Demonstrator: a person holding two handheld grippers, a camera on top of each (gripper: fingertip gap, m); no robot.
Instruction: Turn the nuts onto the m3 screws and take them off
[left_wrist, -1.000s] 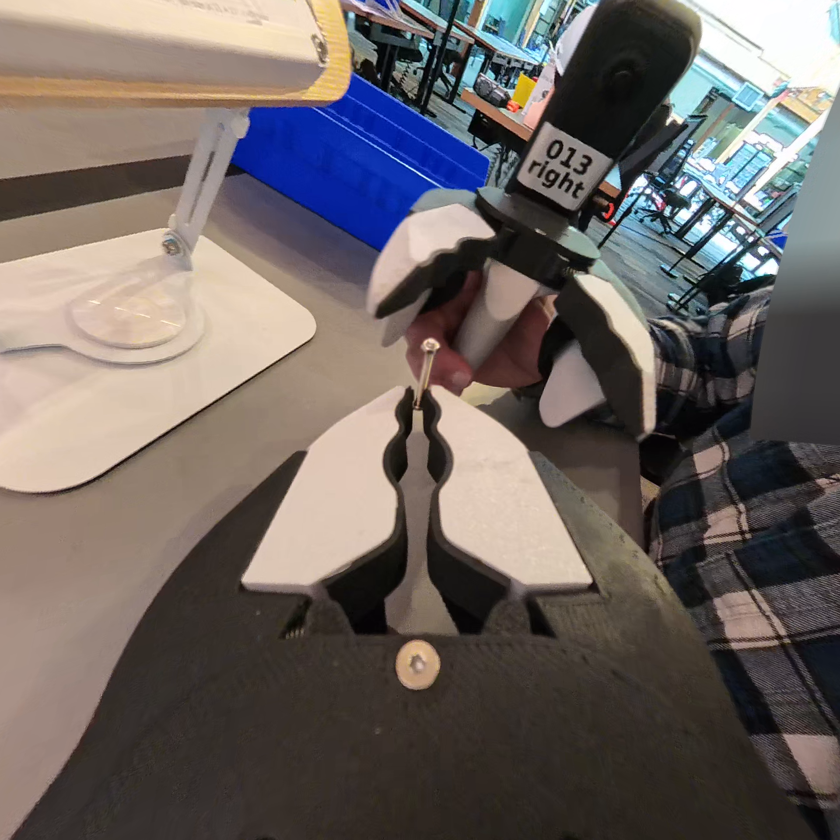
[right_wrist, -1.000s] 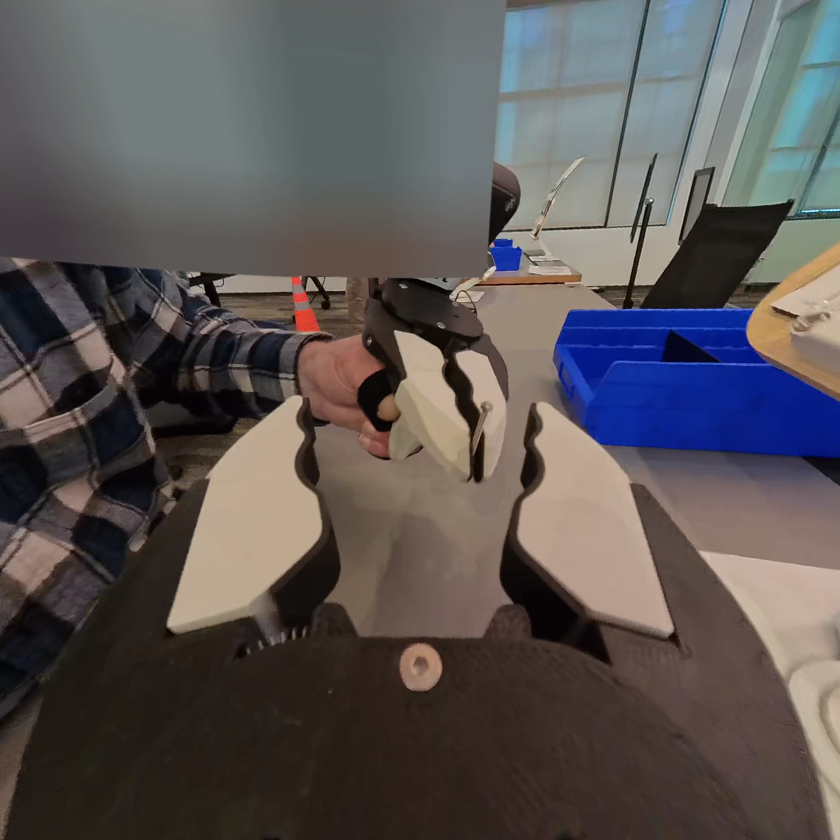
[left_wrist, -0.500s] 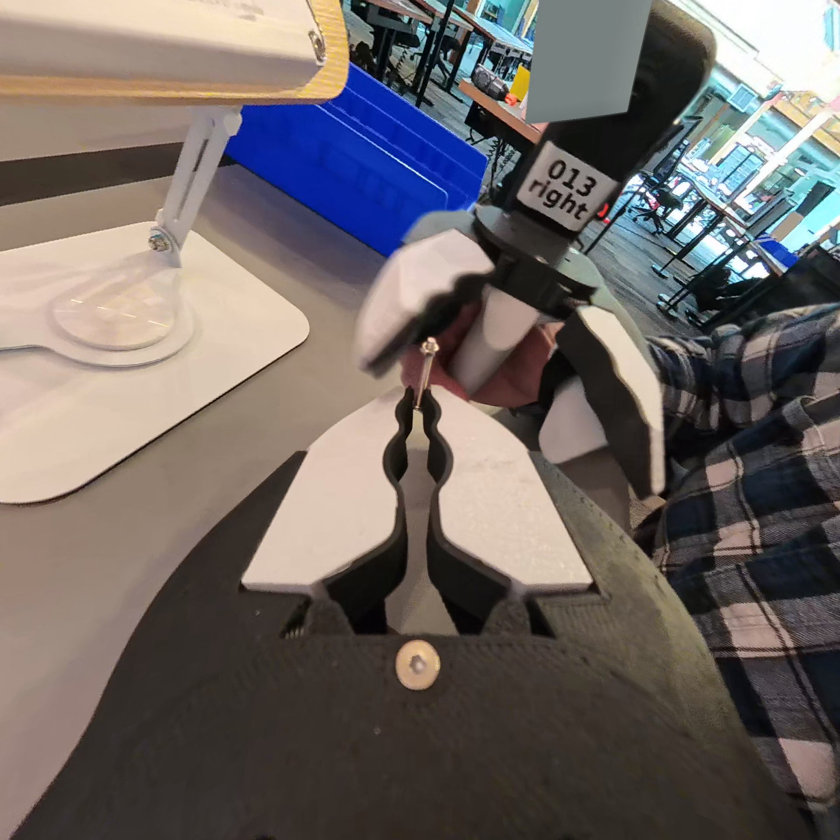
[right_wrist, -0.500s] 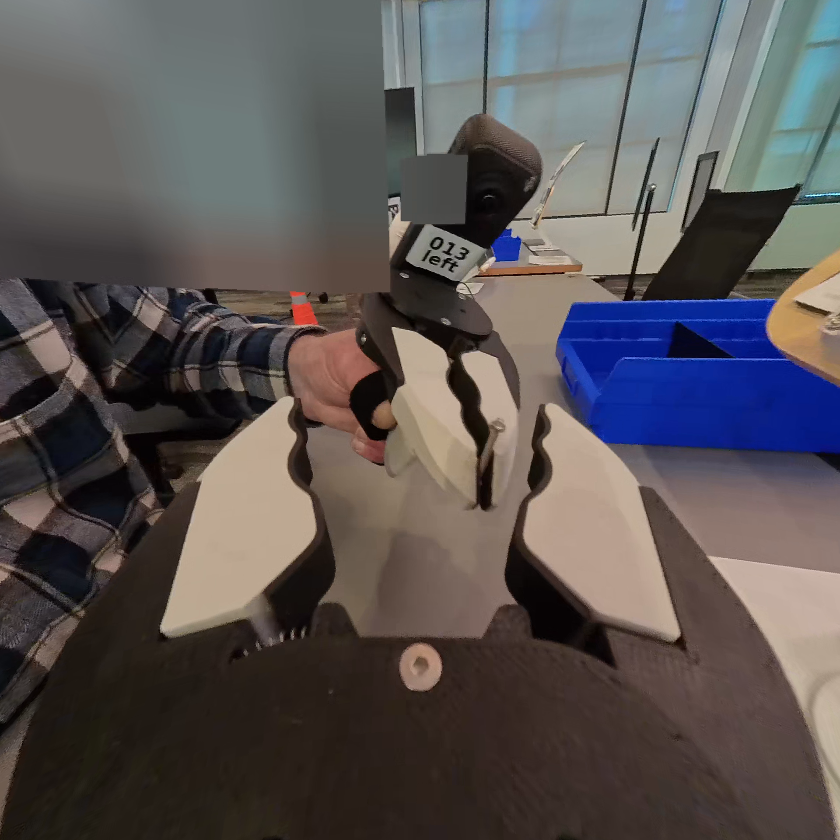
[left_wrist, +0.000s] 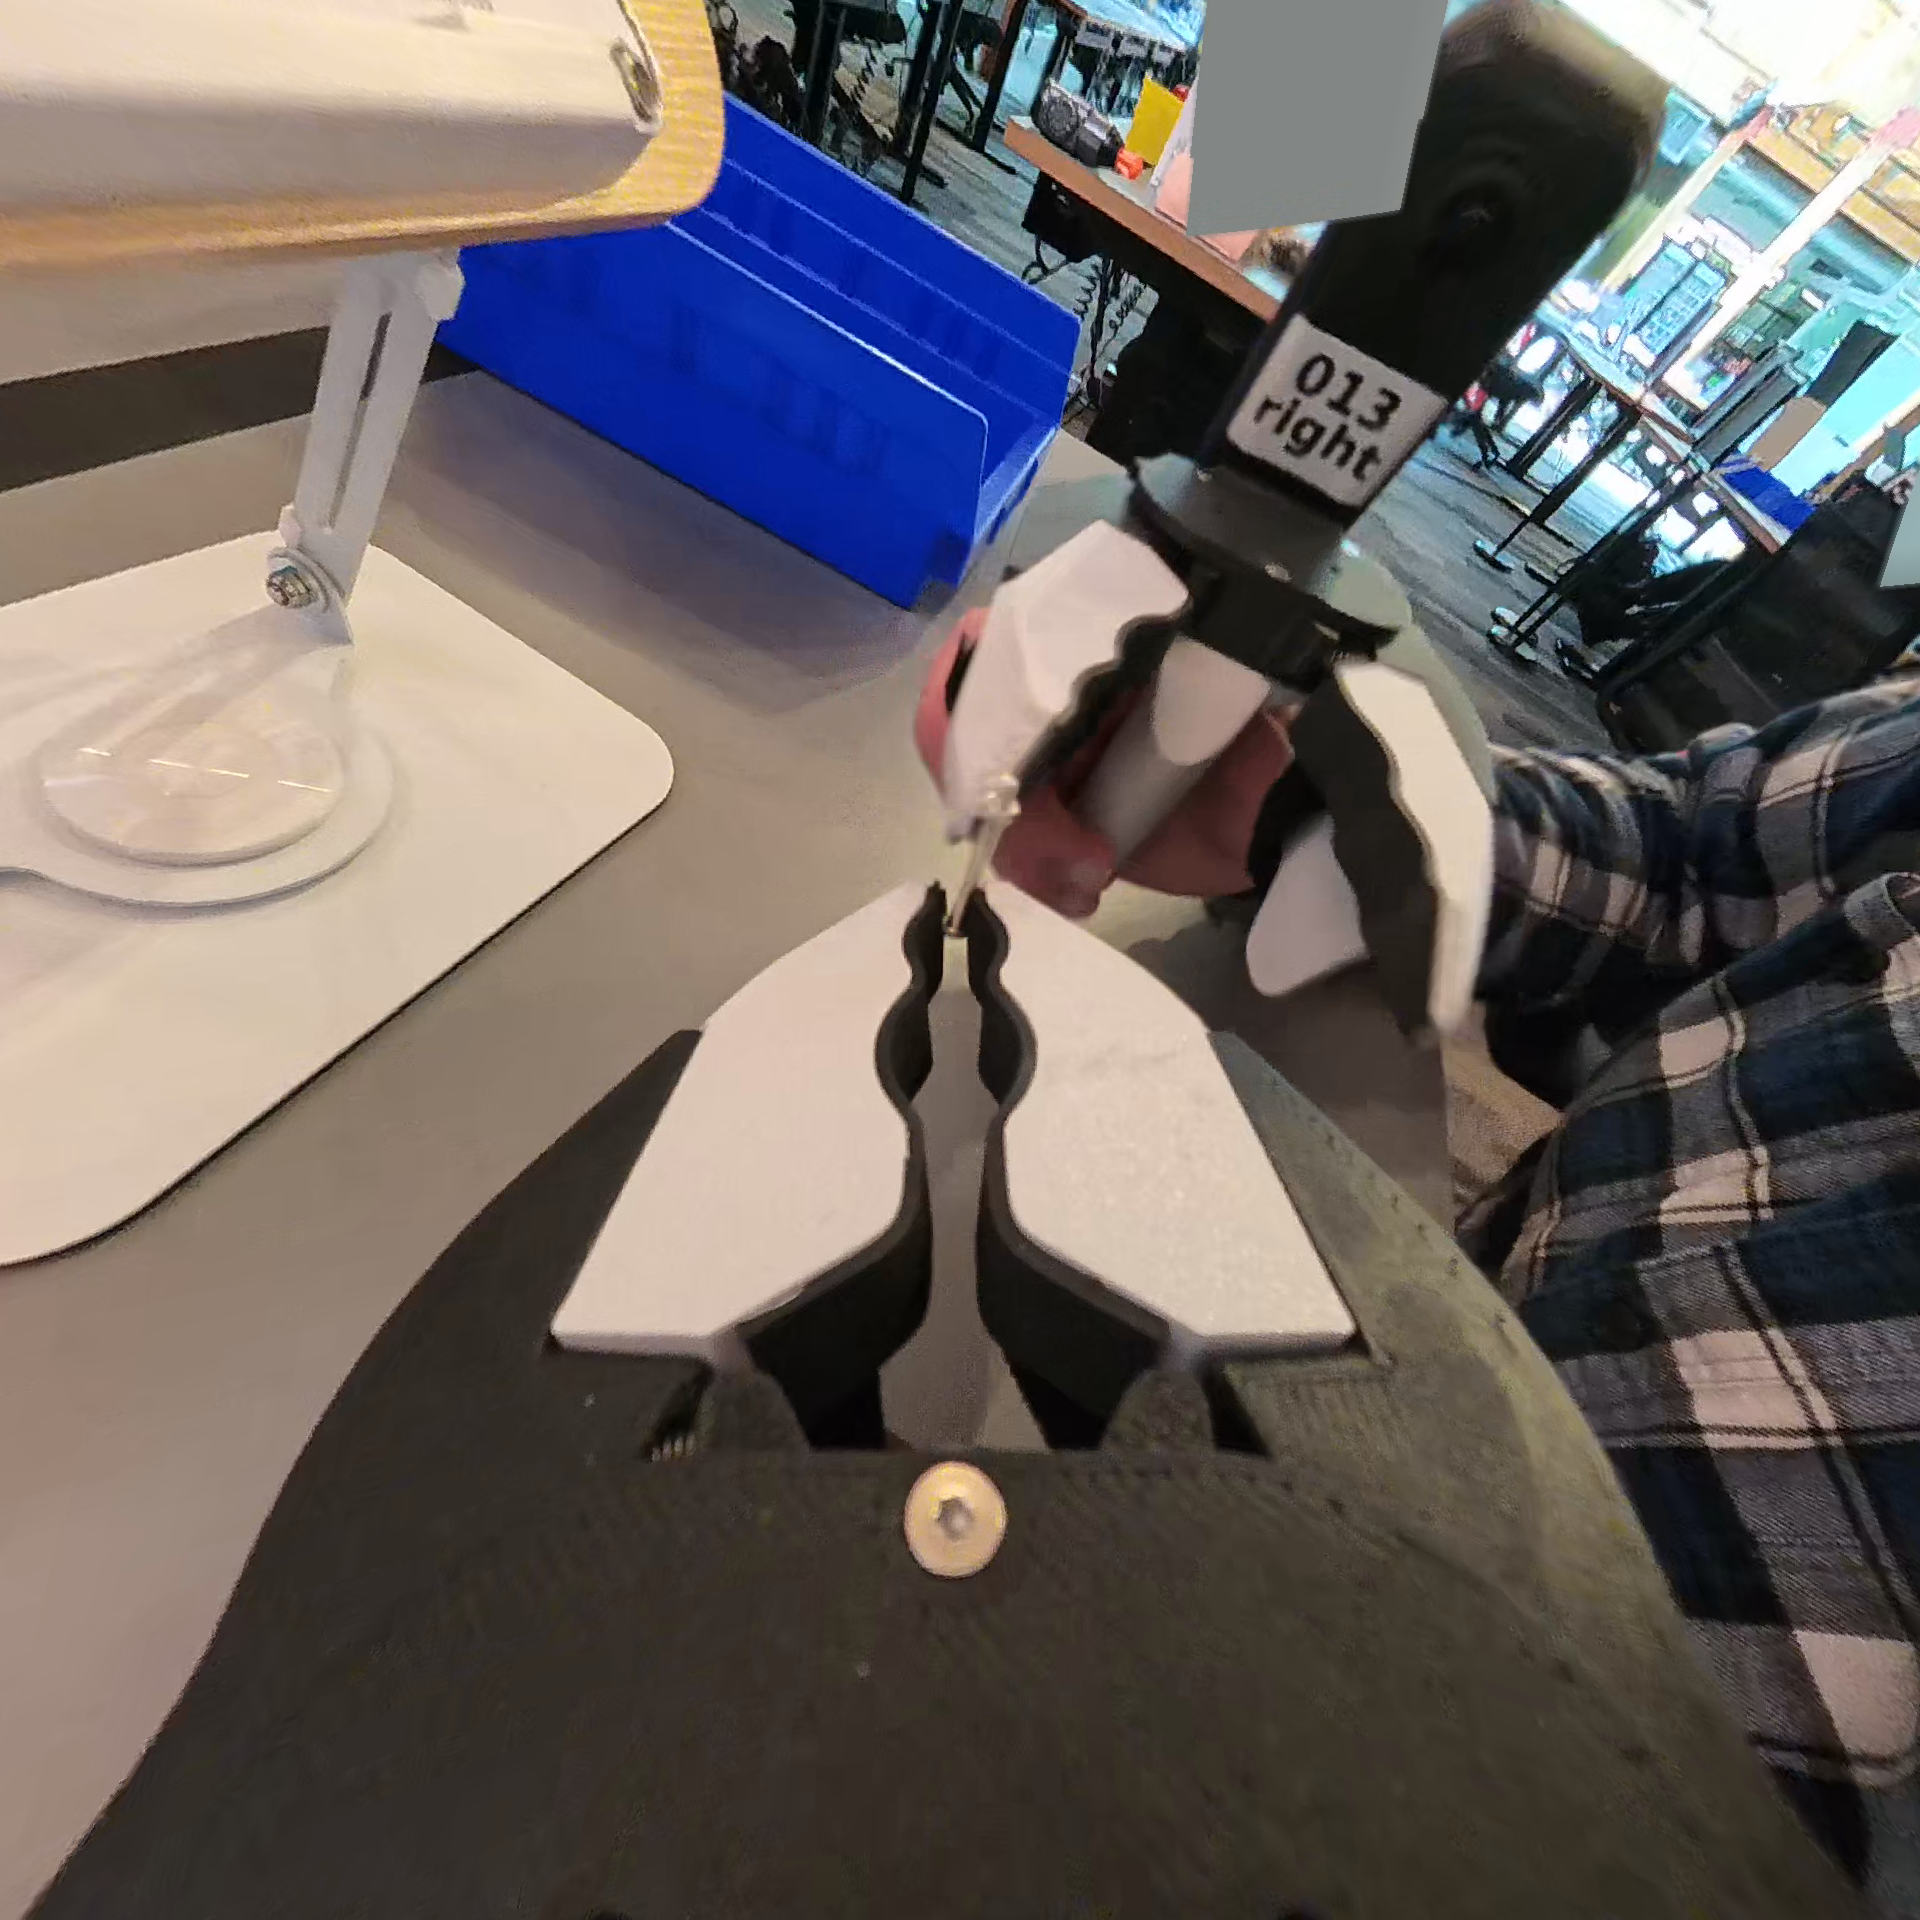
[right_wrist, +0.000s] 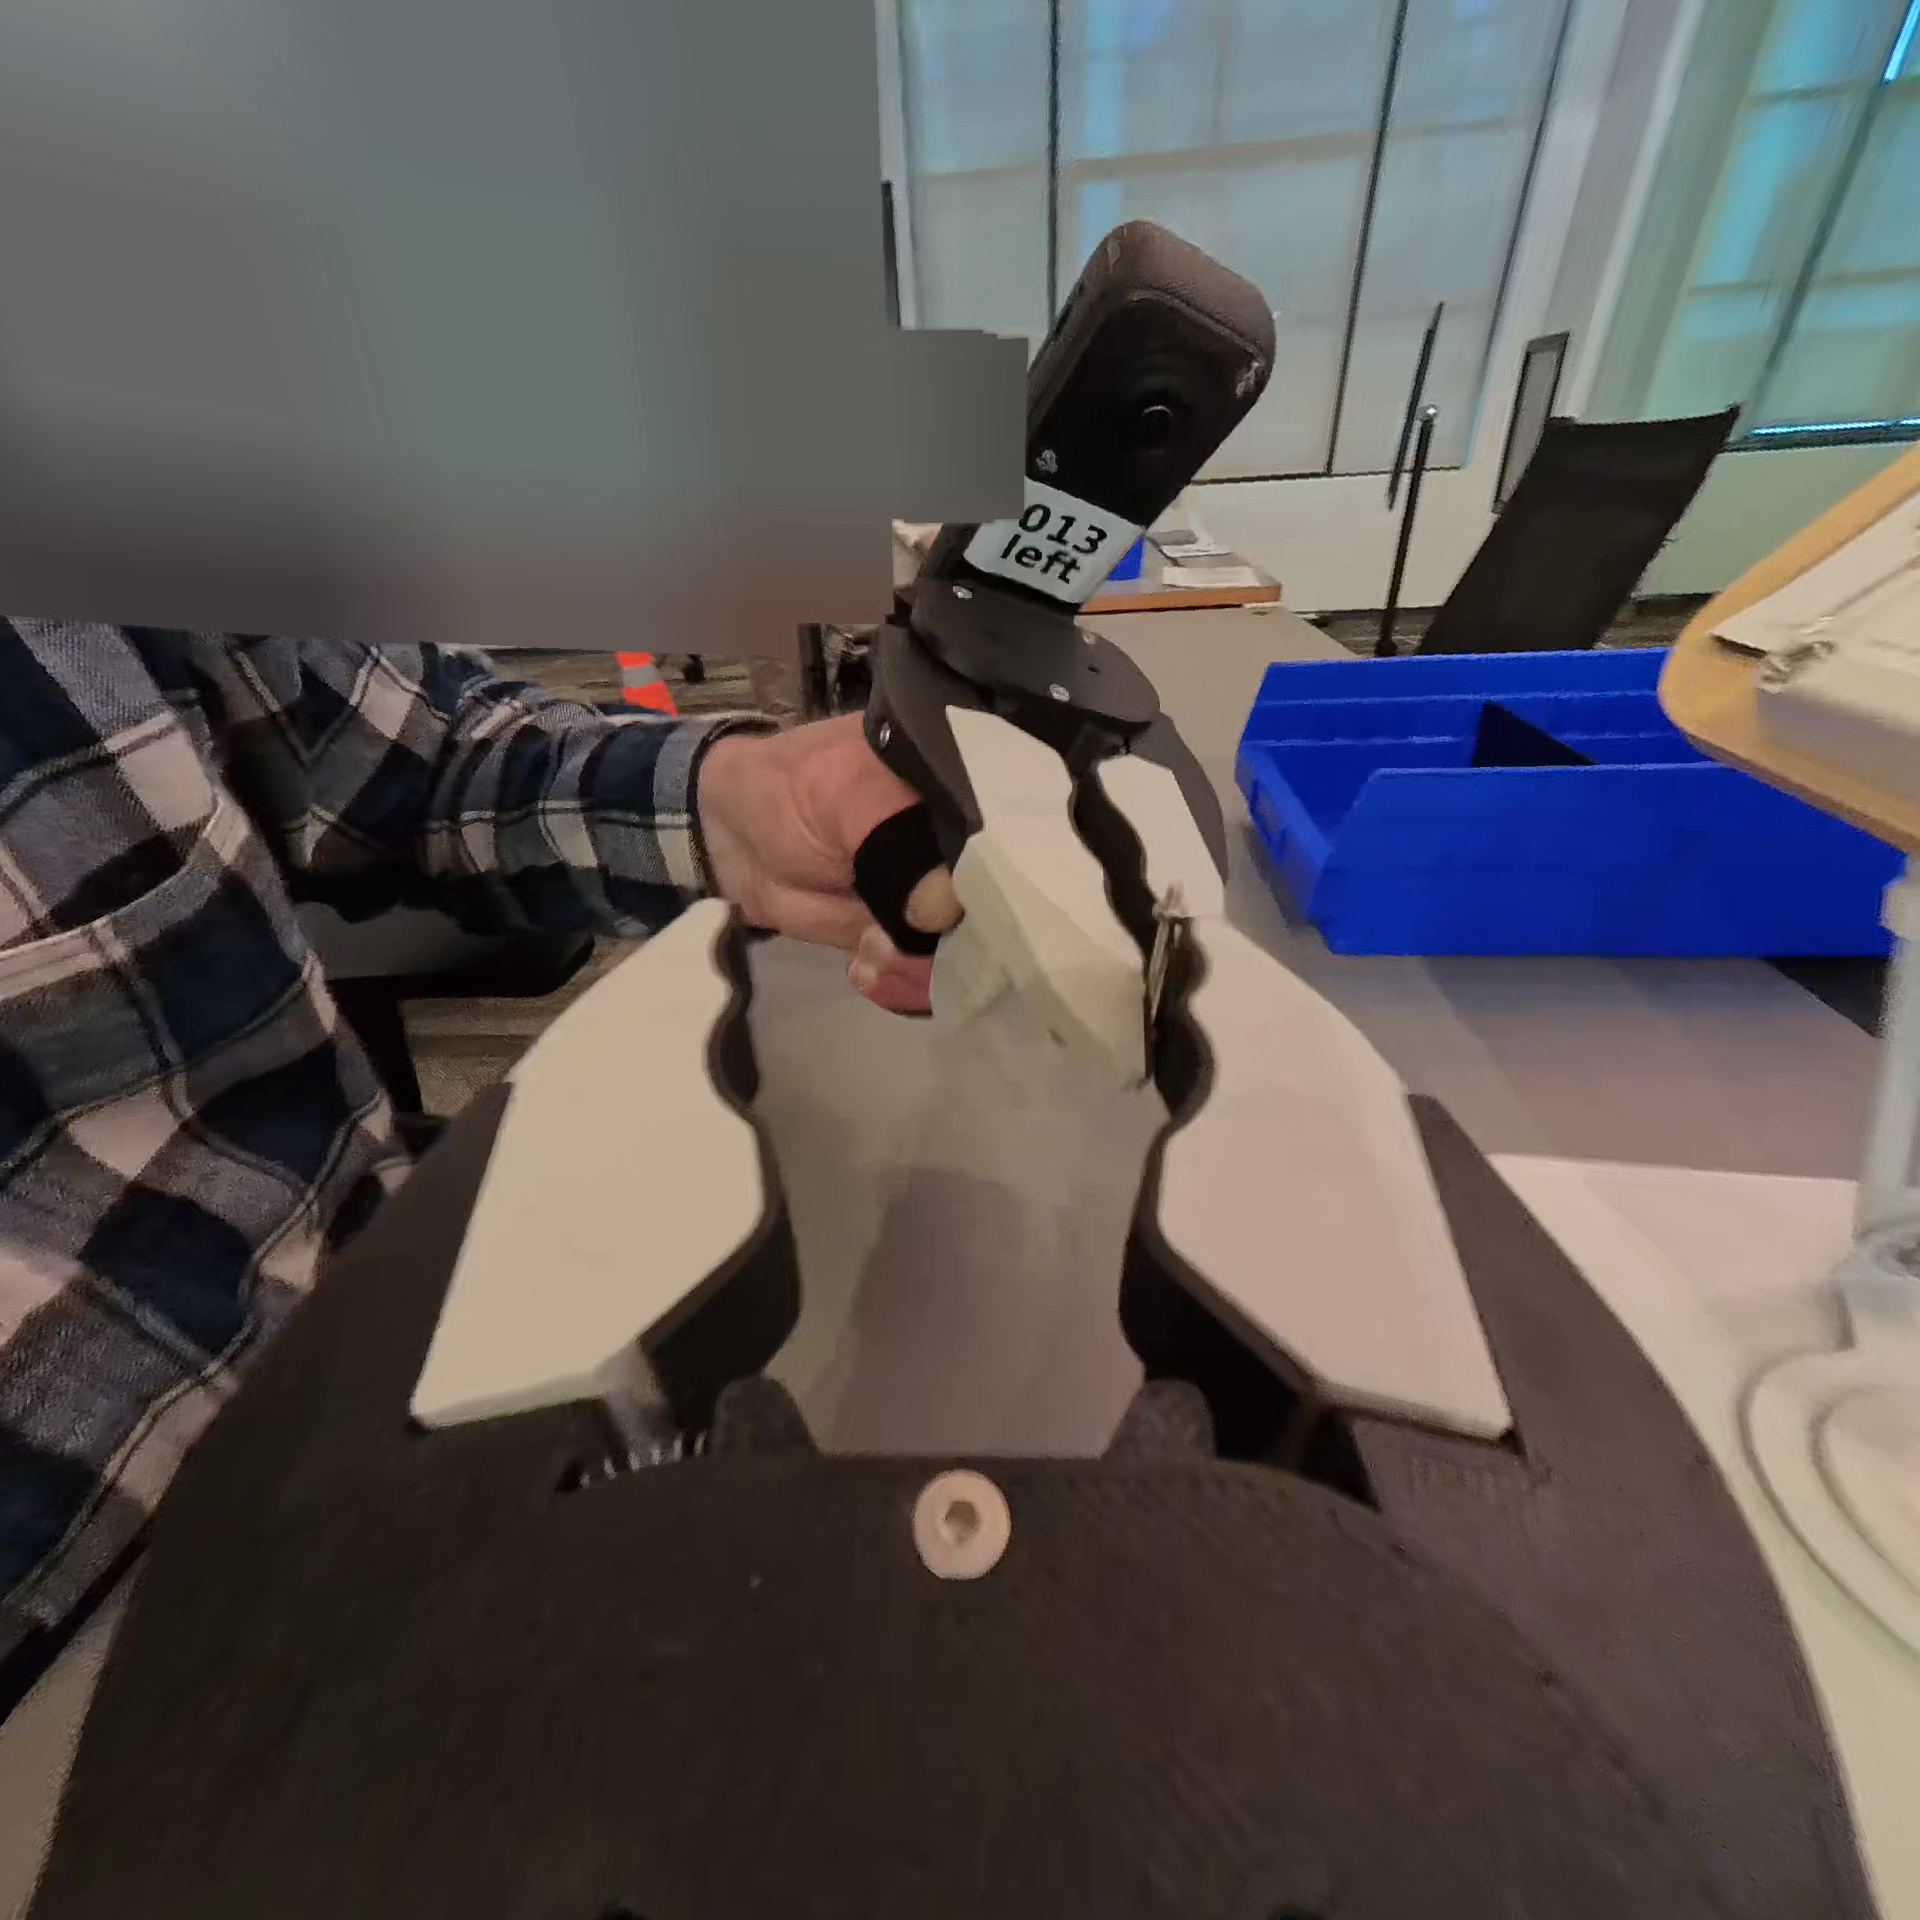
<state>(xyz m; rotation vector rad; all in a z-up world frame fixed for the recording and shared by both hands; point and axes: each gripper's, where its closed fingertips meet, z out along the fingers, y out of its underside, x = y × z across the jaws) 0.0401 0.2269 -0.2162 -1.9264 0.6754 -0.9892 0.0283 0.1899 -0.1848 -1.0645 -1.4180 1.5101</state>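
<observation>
My left gripper (left_wrist: 954, 925) is shut on a thin silver screw (left_wrist: 977, 862), which sticks up out of its fingertips with the head on top. The right wrist view shows the same screw (right_wrist: 1162, 966) pinched in the left gripper (right_wrist: 1132, 1060), held in a person's hand. My right gripper (right_wrist: 961, 925) is open and straddles the left gripper's tips. Its right finger (right_wrist: 1278, 1122) lies right beside the screw, and its left finger stands well clear. In the left wrist view the right gripper (left_wrist: 1195, 894) has one fingertip at the screw head.
A blue plastic bin (left_wrist: 779, 395) stands at the back of the grey table (left_wrist: 675, 935); it also shows in the right wrist view (right_wrist: 1558, 831). A white stand with a flat base (left_wrist: 312, 935) carries a wood-edged board (left_wrist: 416, 197) at the left. A person's plaid sleeve (left_wrist: 1714, 1195) is at the right. Spacing between my two grippers at the tips: around 4 cm.
The right gripper has come closer to the left one and narrowed its jaws somewhat, so one finger now lies by the screw. The left gripper has kept its grip on the screw.
</observation>
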